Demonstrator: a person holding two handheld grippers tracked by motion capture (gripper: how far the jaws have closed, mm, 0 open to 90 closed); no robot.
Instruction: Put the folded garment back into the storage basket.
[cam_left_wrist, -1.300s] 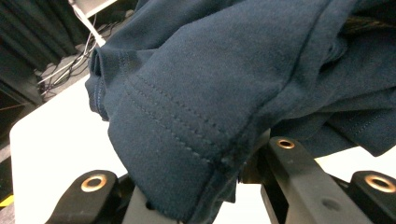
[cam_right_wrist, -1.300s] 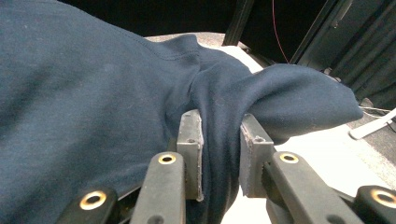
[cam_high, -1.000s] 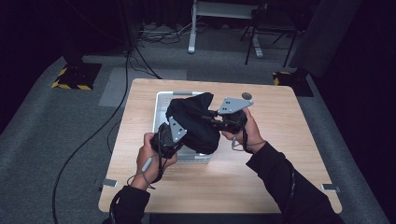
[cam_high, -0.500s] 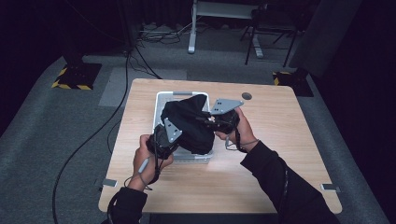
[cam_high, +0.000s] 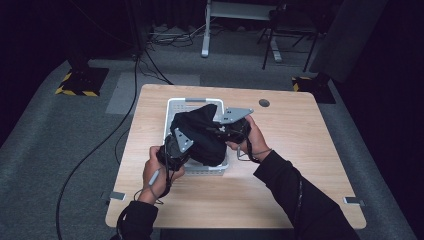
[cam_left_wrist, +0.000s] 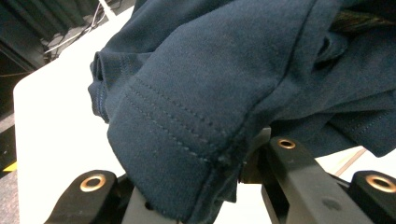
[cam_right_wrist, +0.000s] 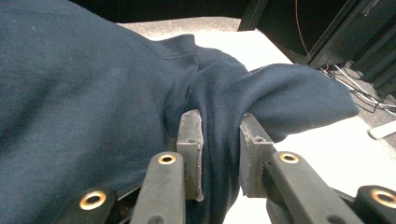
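The high view showed a dark navy garment (cam_high: 200, 135) bunched over a white basket (cam_high: 172, 107) on the wooden surface (cam_high: 300, 150), left claw (cam_high: 172, 150) and right claw (cam_high: 235, 127) each clamped on a fold; a thin grip risked cloth slipping free and spilling over the basket's rim.

Dim room, lit tabletop, sharp close-ups
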